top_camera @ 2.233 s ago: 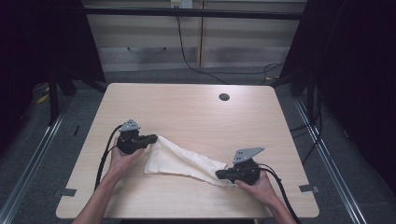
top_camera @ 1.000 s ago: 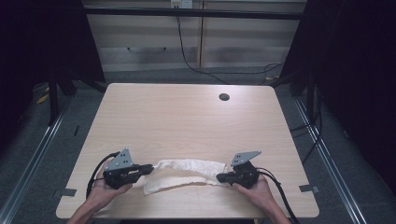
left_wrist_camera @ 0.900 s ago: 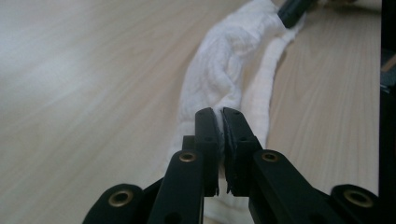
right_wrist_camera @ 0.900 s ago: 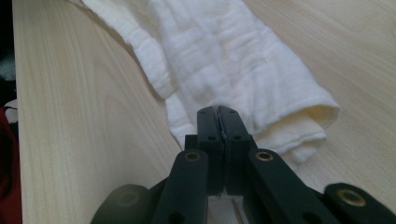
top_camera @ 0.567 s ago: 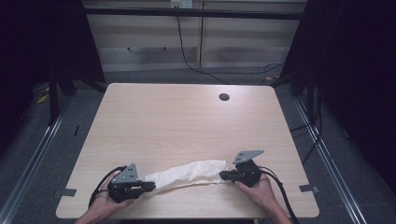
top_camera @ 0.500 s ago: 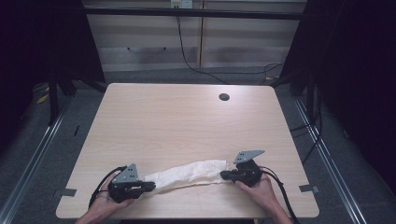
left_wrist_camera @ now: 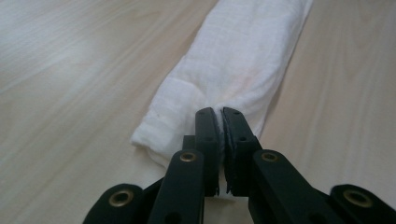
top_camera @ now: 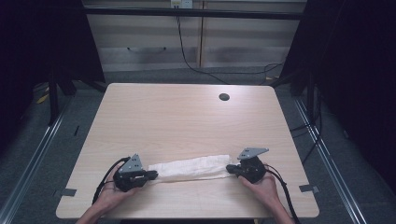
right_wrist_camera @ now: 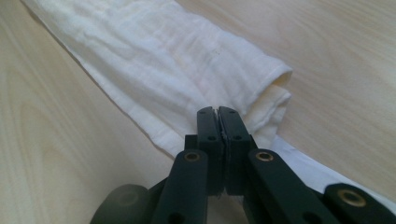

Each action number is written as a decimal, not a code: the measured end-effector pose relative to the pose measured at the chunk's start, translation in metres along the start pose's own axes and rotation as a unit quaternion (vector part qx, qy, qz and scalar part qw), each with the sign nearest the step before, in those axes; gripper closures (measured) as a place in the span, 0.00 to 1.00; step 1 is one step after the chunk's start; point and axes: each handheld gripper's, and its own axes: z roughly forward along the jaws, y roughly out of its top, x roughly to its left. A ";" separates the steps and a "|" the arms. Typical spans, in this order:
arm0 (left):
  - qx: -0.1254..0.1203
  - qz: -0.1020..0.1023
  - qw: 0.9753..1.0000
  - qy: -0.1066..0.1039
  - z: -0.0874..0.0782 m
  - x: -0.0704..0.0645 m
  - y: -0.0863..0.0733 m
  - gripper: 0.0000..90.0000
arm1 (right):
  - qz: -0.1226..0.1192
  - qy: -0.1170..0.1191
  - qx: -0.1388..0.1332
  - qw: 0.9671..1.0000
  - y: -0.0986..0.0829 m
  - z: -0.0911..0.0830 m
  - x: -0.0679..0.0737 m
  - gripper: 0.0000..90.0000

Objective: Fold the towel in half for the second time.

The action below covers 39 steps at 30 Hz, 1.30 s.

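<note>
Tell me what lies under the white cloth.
The cloth lies flat on the bare wooden table, stretched between the left gripper and the right gripper, each shut on an end. Its folded layers hide whatever might sit inside or beneath them.

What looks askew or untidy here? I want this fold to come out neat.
Slightly untidy: the white cloth, stretched between the left gripper and right gripper, has uneven layers. In the right gripper view, a lower layer sticks out past the folded edge.

No readable text, label, brand, number or sign appears on anything here.
</note>
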 end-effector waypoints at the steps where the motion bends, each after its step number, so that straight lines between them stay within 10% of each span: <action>1: -0.002 -0.005 1.000 0.004 0.001 0.002 0.001 0.95 | -0.004 -0.002 0.000 1.000 0.001 0.001 -0.001 0.99; 13: -0.010 -0.035 0.999 0.006 0.003 0.011 0.002 0.94 | -0.010 0.011 0.000 1.000 -0.006 -0.005 0.009 0.97; 25: -0.031 -0.065 0.997 -0.004 -0.012 0.007 0.007 0.61 | 0.020 0.040 -0.063 0.997 0.003 -0.017 0.006 0.70; 35: -0.064 -0.108 0.992 0.035 -0.048 0.019 0.007 0.40 | 0.042 0.000 -0.098 0.994 0.003 -0.047 0.003 0.52; 39: -0.047 -0.152 0.984 0.076 -0.064 0.025 -0.014 0.35 | 0.063 -0.017 -0.100 0.993 -0.011 -0.062 -0.002 0.48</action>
